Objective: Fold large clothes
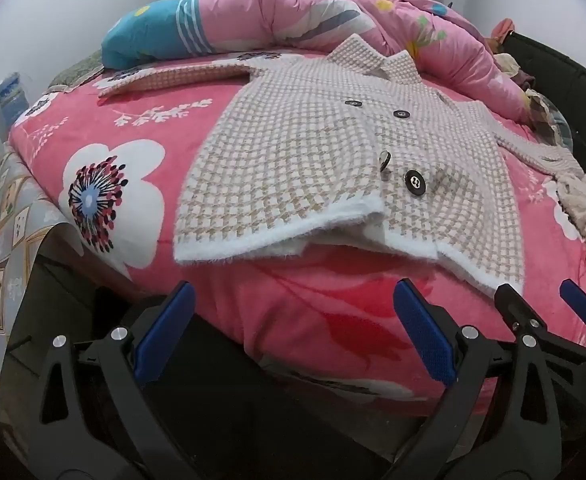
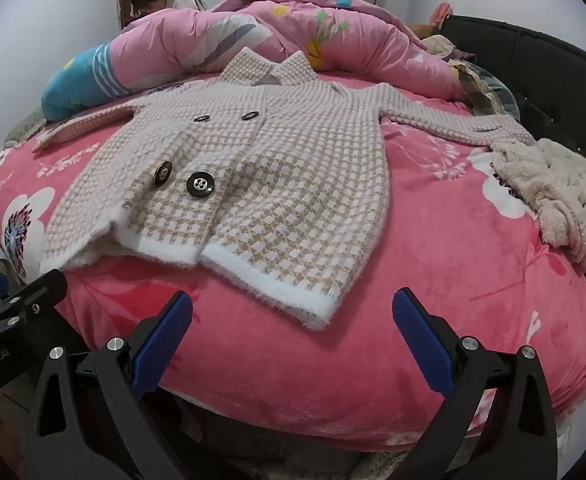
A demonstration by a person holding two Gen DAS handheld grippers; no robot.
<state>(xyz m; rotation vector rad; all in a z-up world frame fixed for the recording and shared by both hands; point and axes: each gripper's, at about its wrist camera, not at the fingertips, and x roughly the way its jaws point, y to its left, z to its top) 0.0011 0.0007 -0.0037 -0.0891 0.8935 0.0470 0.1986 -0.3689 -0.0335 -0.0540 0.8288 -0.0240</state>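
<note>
Currently, garment: beige-and-white houndstooth knit jacket (image 2: 253,184) flat on pink floral blanket (image 2: 433,260), just ahead of me.
Grippers: my left gripper (image 1: 293,336) and right gripper (image 2: 293,336) both spread wide, empty.

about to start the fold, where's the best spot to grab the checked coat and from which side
Take the checked coat by its fuzzy white hem, coming in from the near bed edge. The hem's left part lifts off the pink blanket, leaving a gap for one finger underneath. Both the left hand-held gripper and right hand-held gripper stand open just short of it.
</note>
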